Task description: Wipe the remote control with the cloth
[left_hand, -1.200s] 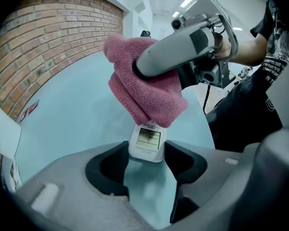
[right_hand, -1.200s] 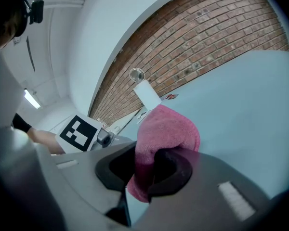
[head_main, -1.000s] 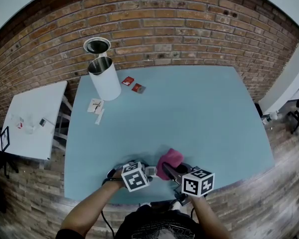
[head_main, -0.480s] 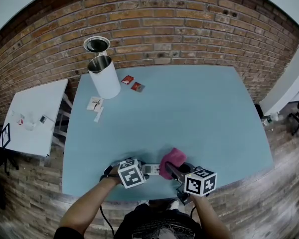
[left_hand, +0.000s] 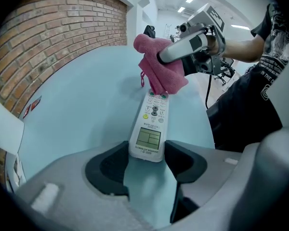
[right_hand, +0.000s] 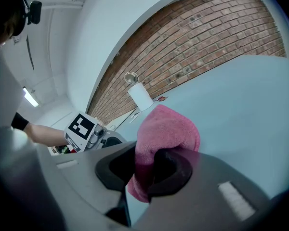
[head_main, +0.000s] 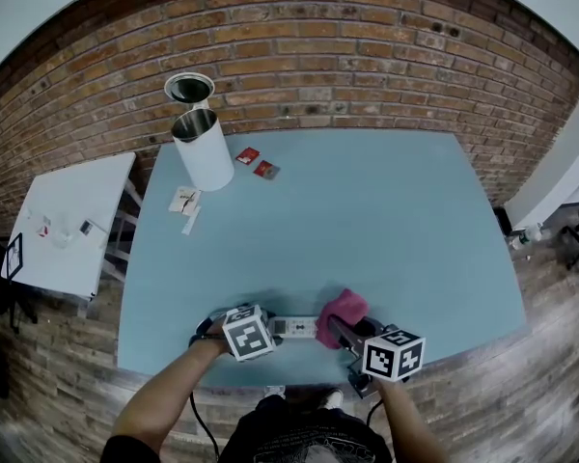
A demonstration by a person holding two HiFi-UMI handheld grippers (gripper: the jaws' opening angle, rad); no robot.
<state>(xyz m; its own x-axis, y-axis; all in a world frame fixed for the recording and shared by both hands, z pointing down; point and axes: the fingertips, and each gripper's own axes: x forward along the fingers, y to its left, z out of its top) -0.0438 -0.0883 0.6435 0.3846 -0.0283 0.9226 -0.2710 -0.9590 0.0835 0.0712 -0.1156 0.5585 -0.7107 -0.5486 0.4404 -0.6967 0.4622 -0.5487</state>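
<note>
A white remote control point(left_hand: 151, 124) with a small screen lies on the blue table point(head_main: 367, 220) near its front edge, seen also in the head view as the remote control point(head_main: 294, 327). My left gripper point(left_hand: 145, 163) is shut on the remote's near end, one jaw against each side. A pink cloth point(right_hand: 161, 138) is bunched in my right gripper point(right_hand: 147, 170), which is shut on it. In the left gripper view the cloth point(left_hand: 159, 66) rests on the far end of the remote. In the head view the cloth point(head_main: 341, 309) sits just right of the remote, between both grippers.
A white cylindrical can point(head_main: 203, 149) stands at the table's back left with its lid point(head_main: 188, 89) behind it. Two small red packets point(head_main: 258, 163) and white paper slips point(head_main: 185, 205) lie near it. A white side table point(head_main: 68, 225) stands left. A brick wall point(head_main: 367, 56) runs behind.
My right gripper and the pink cloth have slid to the right along the remote, uncovering more of it. My left gripper has kept its hold in place.
</note>
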